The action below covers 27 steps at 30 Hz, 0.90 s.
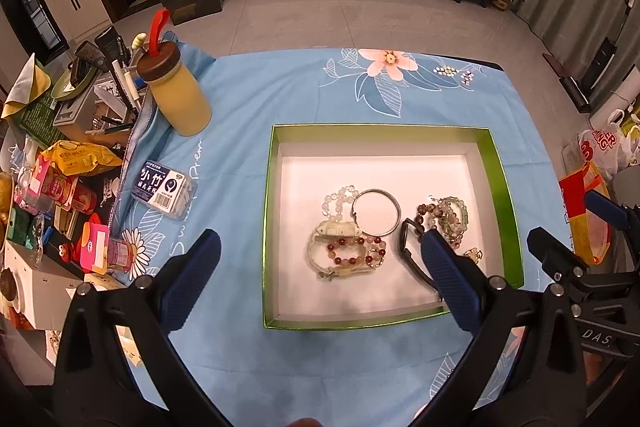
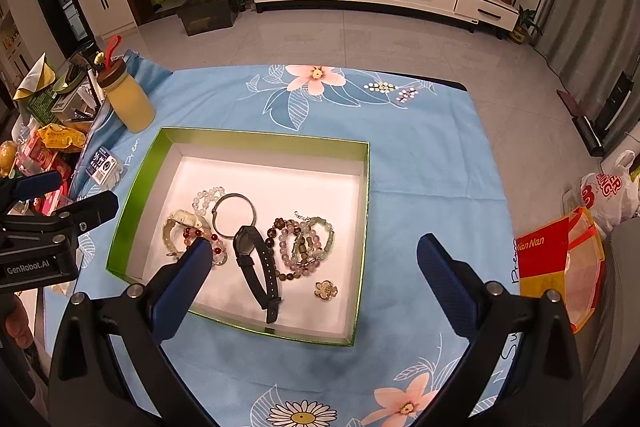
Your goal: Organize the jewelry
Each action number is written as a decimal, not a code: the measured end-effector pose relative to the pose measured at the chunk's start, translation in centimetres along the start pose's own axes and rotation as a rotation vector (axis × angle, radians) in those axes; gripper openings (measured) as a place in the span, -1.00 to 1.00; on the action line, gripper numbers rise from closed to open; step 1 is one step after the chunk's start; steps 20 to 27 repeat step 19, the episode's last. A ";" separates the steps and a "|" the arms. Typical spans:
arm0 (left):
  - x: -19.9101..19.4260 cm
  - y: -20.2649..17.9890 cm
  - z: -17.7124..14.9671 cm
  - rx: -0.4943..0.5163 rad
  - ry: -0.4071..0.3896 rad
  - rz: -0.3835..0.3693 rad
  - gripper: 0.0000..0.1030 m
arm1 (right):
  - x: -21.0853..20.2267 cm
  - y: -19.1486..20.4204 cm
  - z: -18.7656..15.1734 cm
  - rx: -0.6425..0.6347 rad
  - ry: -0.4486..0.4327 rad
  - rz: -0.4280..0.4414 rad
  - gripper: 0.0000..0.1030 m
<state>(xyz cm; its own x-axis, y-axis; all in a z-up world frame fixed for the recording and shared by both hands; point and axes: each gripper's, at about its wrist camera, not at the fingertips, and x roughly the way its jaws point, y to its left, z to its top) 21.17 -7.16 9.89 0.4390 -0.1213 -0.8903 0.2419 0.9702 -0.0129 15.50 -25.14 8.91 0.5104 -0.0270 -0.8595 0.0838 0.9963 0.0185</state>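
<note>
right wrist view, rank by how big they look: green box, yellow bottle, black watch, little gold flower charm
1. green box
2. yellow bottle
3. black watch, close to the bottle in length but thinner; it lies nearer the camera, so that pair is unsure
4. gold flower charm, clearly smallest

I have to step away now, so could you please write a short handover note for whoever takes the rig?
Left gripper: open, empty, above the box's near edge.
Right gripper: open, empty, also above the box.
All visible jewelry lies in the green box on the blue cloth: black watch, silver bangle, white watch, beaded bracelets, small brooch.
Done: pieces gathered in the box.
Left: they overlap in a heap; separating them may remain.
</note>
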 end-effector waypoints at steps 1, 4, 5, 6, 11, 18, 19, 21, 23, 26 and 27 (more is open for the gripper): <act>0.0 0.0 0.0 0.000 -0.001 0.000 0.96 | 0.1 0.0 0.0 -0.001 0.000 0.000 0.97; 0.0 -0.1 0.0 0.001 -0.008 0.003 0.96 | 0.1 0.0 0.0 0.000 0.000 0.000 0.97; 0.0 -0.1 0.0 0.002 -0.009 0.002 0.96 | 0.1 -0.1 0.1 0.001 0.000 0.001 0.97; -0.1 -0.2 0.0 0.004 -0.010 0.002 0.96 | 0.1 0.0 0.0 0.000 0.000 0.000 0.97; -0.1 -0.2 -0.1 0.002 -0.008 0.000 0.96 | 0.2 0.0 0.0 0.005 -0.001 -0.001 0.97; 0.0 -0.1 -0.2 -0.003 -0.005 0.004 0.96 | 0.3 0.1 -0.1 0.007 -0.002 0.000 0.97; 0.0 -0.1 -0.1 -0.005 -0.004 0.004 0.96 | 0.3 0.1 -0.1 0.007 -0.001 -0.001 0.97; 0.0 -0.1 -0.1 -0.005 -0.004 0.004 0.96 | 0.3 0.1 -0.1 0.007 -0.001 -0.001 0.97; 0.0 -0.1 -0.1 -0.005 -0.004 0.004 0.96 | 0.3 0.1 -0.1 0.007 -0.001 -0.001 0.97; 0.0 -0.1 -0.1 -0.005 -0.004 0.004 0.96 | 0.3 0.1 -0.1 0.007 -0.001 -0.001 0.97; 0.0 -0.1 -0.1 -0.005 -0.004 0.004 0.96 | 0.3 0.1 -0.1 0.007 -0.001 -0.001 0.97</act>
